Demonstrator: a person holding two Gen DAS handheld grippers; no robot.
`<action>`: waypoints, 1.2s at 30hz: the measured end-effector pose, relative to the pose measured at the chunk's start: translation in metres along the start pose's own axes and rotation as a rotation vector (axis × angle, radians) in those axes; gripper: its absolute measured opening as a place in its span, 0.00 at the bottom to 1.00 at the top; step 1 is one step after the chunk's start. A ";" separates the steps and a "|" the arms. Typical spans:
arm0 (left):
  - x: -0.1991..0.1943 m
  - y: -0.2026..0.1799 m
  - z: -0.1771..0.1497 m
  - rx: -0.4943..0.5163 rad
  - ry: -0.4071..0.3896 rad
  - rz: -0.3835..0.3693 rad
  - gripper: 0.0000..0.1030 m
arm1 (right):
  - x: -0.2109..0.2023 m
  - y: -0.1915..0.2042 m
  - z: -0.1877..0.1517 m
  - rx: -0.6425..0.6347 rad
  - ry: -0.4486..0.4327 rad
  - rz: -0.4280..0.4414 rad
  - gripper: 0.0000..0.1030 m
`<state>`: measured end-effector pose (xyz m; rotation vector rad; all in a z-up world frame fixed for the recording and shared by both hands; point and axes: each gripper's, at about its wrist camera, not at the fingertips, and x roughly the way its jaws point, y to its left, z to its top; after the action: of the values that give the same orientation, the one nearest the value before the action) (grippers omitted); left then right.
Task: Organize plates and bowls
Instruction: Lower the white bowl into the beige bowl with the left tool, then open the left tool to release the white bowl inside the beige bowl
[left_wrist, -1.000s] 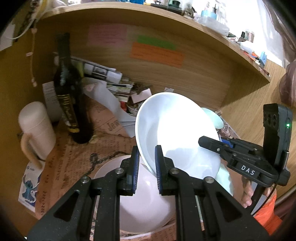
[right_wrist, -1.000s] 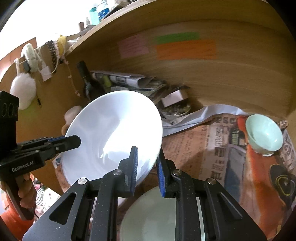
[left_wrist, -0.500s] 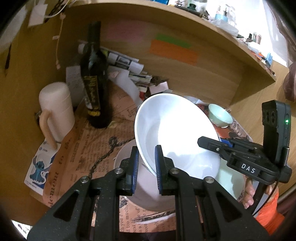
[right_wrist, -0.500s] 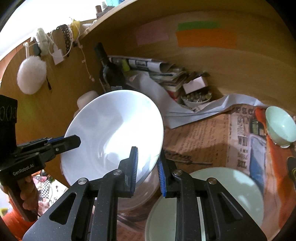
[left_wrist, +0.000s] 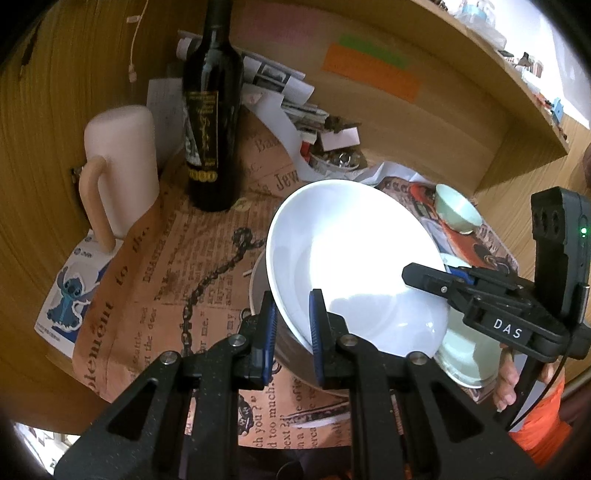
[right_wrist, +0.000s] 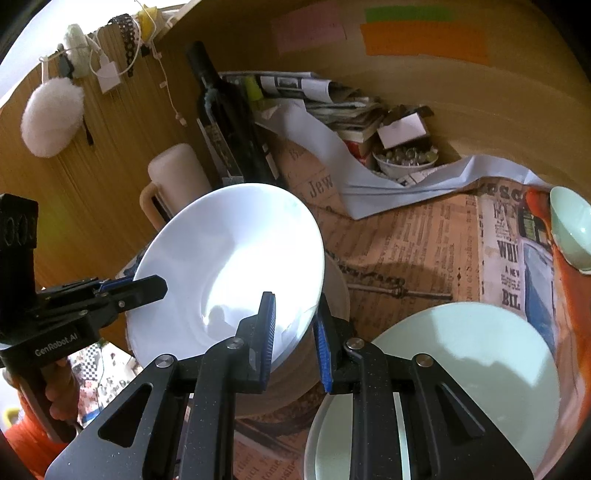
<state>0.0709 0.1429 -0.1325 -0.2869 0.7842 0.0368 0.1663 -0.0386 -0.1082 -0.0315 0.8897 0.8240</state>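
A large white bowl (left_wrist: 354, 258) is held in the air by both grippers, tilted. My left gripper (left_wrist: 291, 328) is shut on its near rim. My right gripper (right_wrist: 293, 325) is shut on the opposite rim of the bowl (right_wrist: 236, 266). Under the bowl a second white bowl (left_wrist: 258, 280) stands on the newspaper; its edge also shows in the right wrist view (right_wrist: 338, 295). A pale green plate (right_wrist: 465, 369) lies to the right of it. A small pale green bowl (left_wrist: 458, 210) stands further right; it also shows in the right wrist view (right_wrist: 572, 229).
A dark wine bottle (left_wrist: 210, 122) and a cream mug (left_wrist: 118, 162) stand at the back left by the wooden wall. Folded newspapers (right_wrist: 332, 99), white paper and a small dish of trinkets (right_wrist: 406, 158) crowd the back. A shelf overhangs above.
Both grippers with the white bowl have moved back and upward; the bottle, mug and lower bowl now show further away. The grip has not changed.
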 end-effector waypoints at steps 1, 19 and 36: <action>0.001 0.000 -0.001 -0.002 0.005 0.000 0.15 | 0.002 0.000 -0.001 -0.001 0.006 -0.001 0.19; 0.010 -0.009 -0.007 0.073 0.024 0.062 0.15 | 0.011 -0.003 -0.006 -0.015 0.044 -0.012 0.19; 0.002 0.001 0.008 0.082 -0.009 0.104 0.37 | 0.009 -0.005 -0.004 -0.042 0.026 -0.031 0.19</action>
<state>0.0777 0.1456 -0.1288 -0.1674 0.7891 0.1037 0.1702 -0.0372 -0.1185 -0.0922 0.8944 0.8149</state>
